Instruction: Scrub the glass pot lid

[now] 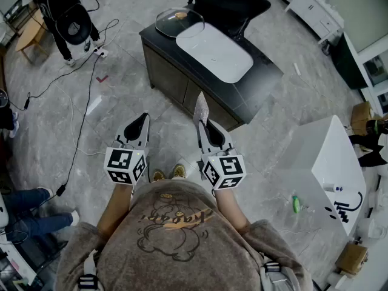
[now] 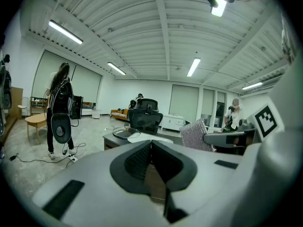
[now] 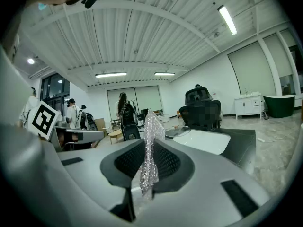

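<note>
Pinching the scrub cloth (image 3: 149, 141) in my right gripper (image 1: 206, 129), left gripper (image 1: 139, 125) clenched empty; thin grip could slip against the glass pot lid (image 1: 176, 22).

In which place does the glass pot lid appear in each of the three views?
Head view: glass pot lid, top centre, on the dark table's far left corner.
Left gripper view: the lid, small, slightly left of centre.
Right gripper view: the lid, just right of the scrubber.
Shared landmark: the white tray beside it.
</note>
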`<state>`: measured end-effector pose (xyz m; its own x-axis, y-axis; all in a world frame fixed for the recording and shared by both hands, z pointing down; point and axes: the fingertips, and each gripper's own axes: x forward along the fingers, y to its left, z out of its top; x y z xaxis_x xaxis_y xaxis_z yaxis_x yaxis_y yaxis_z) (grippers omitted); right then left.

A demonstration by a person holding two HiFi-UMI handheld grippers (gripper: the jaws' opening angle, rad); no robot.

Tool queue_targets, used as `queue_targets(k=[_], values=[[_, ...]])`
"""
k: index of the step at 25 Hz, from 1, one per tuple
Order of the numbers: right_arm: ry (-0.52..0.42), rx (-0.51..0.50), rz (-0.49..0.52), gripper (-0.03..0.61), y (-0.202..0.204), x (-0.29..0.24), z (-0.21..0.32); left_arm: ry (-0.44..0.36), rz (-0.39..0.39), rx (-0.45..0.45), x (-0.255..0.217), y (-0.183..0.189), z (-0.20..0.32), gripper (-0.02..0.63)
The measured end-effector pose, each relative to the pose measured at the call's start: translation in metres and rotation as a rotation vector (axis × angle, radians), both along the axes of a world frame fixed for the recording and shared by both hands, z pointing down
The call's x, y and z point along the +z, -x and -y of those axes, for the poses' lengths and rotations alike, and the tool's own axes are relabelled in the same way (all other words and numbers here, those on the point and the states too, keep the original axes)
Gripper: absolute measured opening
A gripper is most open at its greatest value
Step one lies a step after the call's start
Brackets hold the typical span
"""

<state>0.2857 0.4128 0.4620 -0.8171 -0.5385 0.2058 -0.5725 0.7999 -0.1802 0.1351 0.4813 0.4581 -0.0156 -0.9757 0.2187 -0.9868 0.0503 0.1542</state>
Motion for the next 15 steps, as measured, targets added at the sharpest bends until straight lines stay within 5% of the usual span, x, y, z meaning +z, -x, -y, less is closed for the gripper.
queue_targets(k=[15], values=[[0.008, -0.037, 0.041, 0.072, -0.001, -0.002, 0.022, 0.013, -0.006, -0.016, 0.007, -0.002, 0.018, 0.018]])
